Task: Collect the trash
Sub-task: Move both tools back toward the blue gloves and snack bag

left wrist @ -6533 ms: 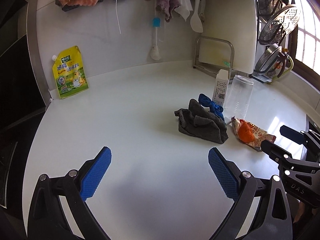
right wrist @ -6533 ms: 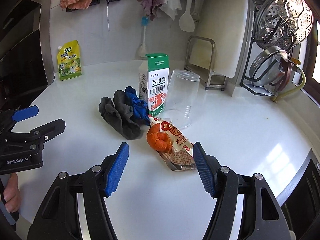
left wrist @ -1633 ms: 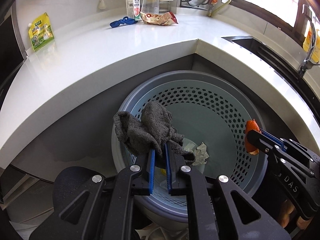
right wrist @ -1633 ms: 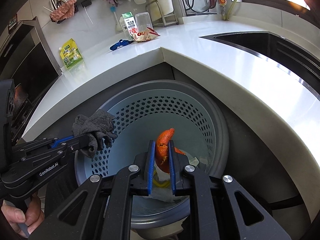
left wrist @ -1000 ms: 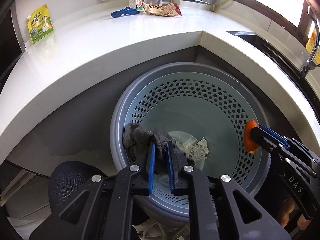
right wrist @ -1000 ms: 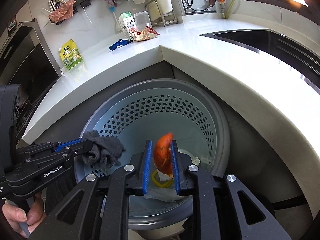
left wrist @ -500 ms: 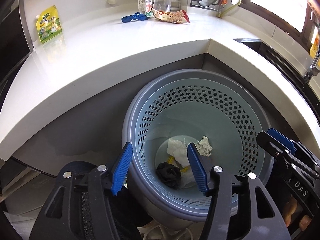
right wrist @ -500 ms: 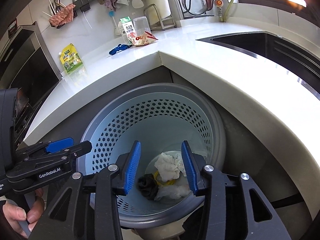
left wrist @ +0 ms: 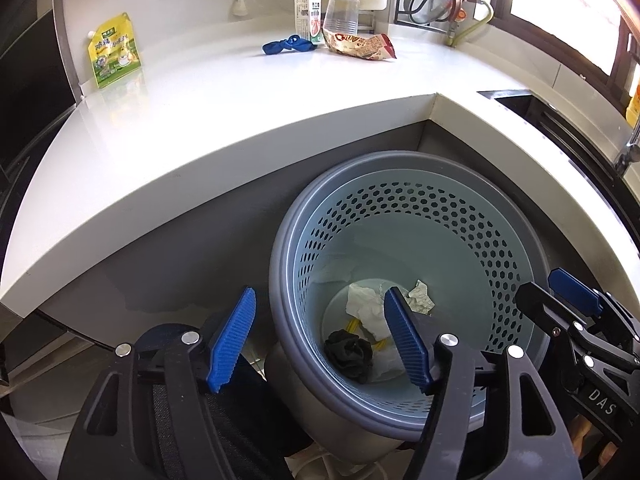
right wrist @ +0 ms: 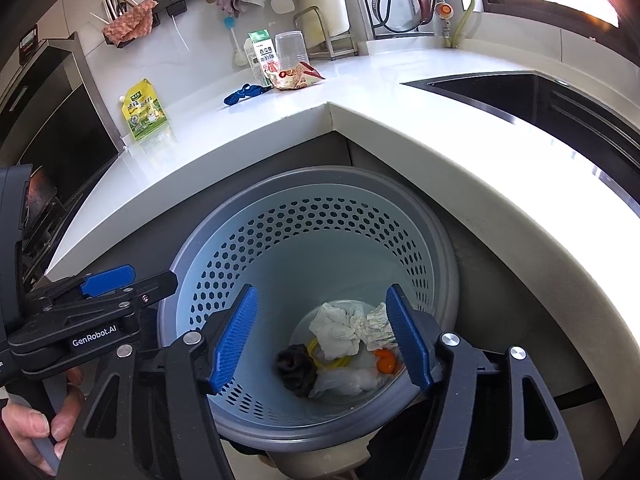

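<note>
**Both tools empty above the bin, more trash on the counter**

With both the left gripper (left wrist: 320,334) and right gripper (right wrist: 322,340) spread wide and holding nothing over the perforated bin (right wrist: 304,240), the grey rag (right wrist: 294,364) and orange peel (right wrist: 386,362) lie at its bottom. Next, I judge, lift clear of the rim and go for the snack wrapper (left wrist: 358,43) and blue scrap (left wrist: 286,45) on the counter (left wrist: 240,92). Readable writing: "GenRobot.AI" and "DAS" on the tools
</note>
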A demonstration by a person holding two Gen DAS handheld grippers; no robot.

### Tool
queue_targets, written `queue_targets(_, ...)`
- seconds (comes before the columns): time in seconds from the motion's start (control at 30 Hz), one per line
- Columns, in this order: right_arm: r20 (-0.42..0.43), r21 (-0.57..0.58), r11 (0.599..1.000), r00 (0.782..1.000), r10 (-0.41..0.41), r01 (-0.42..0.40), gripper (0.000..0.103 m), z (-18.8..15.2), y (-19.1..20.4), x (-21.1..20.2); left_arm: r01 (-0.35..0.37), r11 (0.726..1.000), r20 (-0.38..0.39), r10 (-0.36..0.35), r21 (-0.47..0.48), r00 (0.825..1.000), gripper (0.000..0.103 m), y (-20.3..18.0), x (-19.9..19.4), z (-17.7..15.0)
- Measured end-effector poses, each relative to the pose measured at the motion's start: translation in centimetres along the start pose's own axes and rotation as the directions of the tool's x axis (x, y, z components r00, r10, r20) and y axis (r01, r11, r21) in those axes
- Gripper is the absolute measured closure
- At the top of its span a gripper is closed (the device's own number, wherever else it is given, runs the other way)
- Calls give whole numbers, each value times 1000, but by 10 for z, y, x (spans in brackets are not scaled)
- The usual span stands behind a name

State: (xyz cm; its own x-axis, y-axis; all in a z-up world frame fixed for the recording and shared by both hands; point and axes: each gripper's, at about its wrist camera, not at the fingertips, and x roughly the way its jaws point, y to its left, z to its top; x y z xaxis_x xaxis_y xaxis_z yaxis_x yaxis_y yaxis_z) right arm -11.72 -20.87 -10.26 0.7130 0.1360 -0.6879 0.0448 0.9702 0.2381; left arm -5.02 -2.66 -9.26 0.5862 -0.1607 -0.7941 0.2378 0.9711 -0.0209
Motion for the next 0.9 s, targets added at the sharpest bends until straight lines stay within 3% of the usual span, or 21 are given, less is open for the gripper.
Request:
queue_targets(0.53, -47, -42, 991, 991, -127, 126, 21, 18, 22, -9, -41, 999, 68, 43, -23, 997, 32, 19, -28, 7)
queue_targets(0.9, 17, -64, 966, 968, -250, 251, 19, 45, 35, -18, -65, 998, 129, 67, -21, 989, 27, 29, -46, 32)
